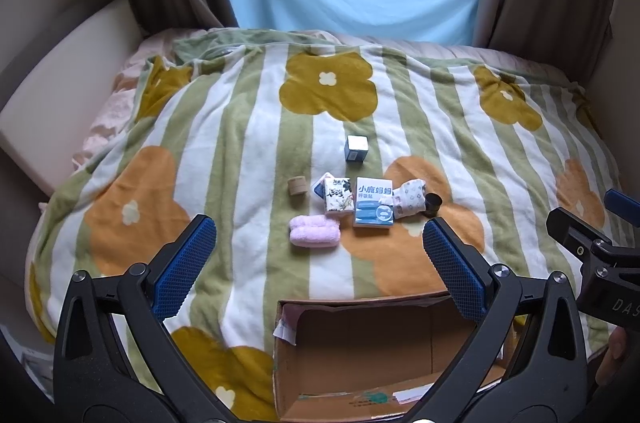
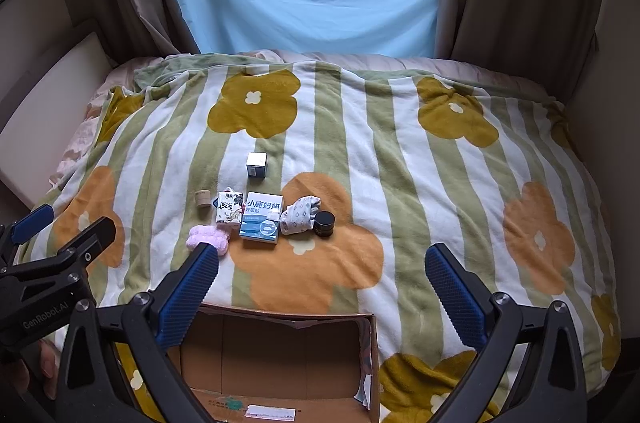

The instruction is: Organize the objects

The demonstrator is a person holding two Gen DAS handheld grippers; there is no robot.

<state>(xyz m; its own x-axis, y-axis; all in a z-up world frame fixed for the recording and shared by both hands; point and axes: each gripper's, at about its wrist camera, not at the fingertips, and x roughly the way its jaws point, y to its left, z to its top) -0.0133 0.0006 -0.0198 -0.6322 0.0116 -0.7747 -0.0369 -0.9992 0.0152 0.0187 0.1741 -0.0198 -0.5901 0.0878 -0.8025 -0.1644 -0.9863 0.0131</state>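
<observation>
Left claw (image 1: 320,255) and right claw (image 2: 322,279) both wide apart, empty, above cardboard box (image 1: 360,355).

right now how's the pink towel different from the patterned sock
The pink towel is plain pink, fluffy, and lies left of the boxes, nearer the carton. The patterned sock is white with small prints, bunched beside the black jar on the right. Both are soft rolled fabric on the blanket.

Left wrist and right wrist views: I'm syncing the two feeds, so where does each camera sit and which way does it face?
Left wrist: on the left gripper, facing across the bed to the window; open box below; right gripper at right edge.
Right wrist: on the right gripper, same heading; left gripper at left edge.
Shared: box, blanket, item cluster.
</observation>
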